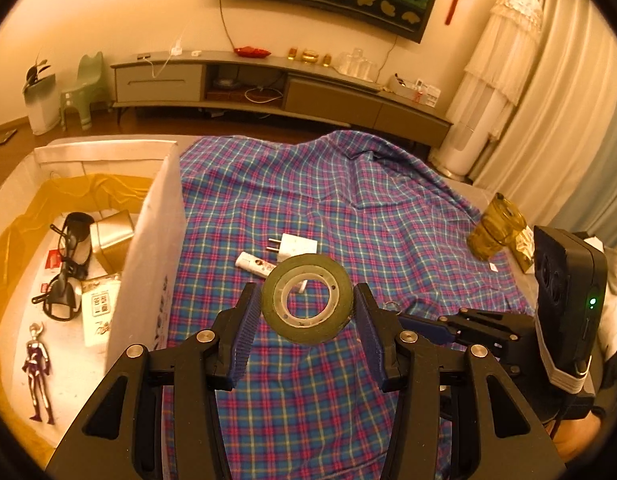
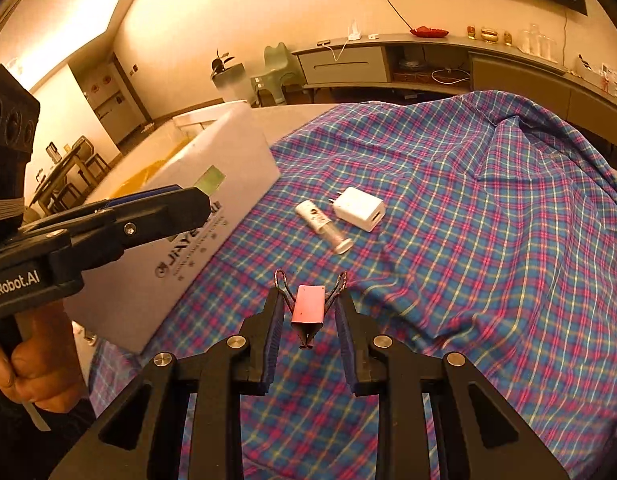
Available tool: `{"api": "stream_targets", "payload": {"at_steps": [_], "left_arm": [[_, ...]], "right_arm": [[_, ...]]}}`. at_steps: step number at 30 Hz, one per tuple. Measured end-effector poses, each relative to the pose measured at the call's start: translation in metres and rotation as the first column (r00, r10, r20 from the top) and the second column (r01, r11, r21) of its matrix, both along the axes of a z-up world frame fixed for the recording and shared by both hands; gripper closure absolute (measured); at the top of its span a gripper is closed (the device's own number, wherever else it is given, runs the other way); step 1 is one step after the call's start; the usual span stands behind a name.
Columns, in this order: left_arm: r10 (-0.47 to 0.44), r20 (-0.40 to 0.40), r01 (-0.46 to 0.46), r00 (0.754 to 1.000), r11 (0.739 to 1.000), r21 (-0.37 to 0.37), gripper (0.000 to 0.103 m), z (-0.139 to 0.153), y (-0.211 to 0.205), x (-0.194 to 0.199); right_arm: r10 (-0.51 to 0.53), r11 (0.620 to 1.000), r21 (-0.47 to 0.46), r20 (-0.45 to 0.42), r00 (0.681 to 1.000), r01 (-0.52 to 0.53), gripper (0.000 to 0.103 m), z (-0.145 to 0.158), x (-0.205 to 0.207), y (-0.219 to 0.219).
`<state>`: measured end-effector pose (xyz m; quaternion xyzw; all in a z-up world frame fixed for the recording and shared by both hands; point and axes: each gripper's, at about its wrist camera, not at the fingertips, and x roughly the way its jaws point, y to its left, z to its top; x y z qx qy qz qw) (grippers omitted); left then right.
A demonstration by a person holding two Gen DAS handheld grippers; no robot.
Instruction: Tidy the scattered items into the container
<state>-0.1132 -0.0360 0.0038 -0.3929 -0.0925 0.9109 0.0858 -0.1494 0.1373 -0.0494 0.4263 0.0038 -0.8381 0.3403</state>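
My left gripper [image 1: 306, 300] is shut on a green tape roll [image 1: 307, 298] and holds it above the plaid cloth [image 1: 348, 208], right of the white box [image 1: 148, 248]. My right gripper [image 2: 308, 312] is shut on a pink binder clip [image 2: 308, 308], pressing its wire handles, above the cloth [image 2: 468, 220]. A white charger plug [image 2: 359, 208] and a small white tube [image 2: 322, 226] lie on the cloth ahead; both also show in the left wrist view, the plug [image 1: 294, 246] and the tube [image 1: 254, 264]. The box [image 2: 212, 200] holds sunglasses [image 1: 66, 264], a gold tin [image 1: 110, 240], a card [image 1: 98, 308] and a figurine [image 1: 38, 376].
An amber glass cup [image 1: 494, 228] lies at the cloth's right edge. The right gripper's body [image 1: 564, 304] is close on the right of the left one. The left gripper [image 2: 108, 224] shows beside the box. A TV cabinet [image 1: 268, 84] stands behind.
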Motion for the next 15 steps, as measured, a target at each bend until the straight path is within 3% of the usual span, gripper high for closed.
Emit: {"api": "stream_targets", "payload": {"at_steps": [15], "left_arm": [[0.019,-0.055,-0.018,0.998,1.0,0.016,0.054,0.021,-0.035,0.039]], "right_arm": [[-0.057,0.997,-0.052,0.023,0.998,0.058,0.075,0.004,0.05,-0.002]]}}
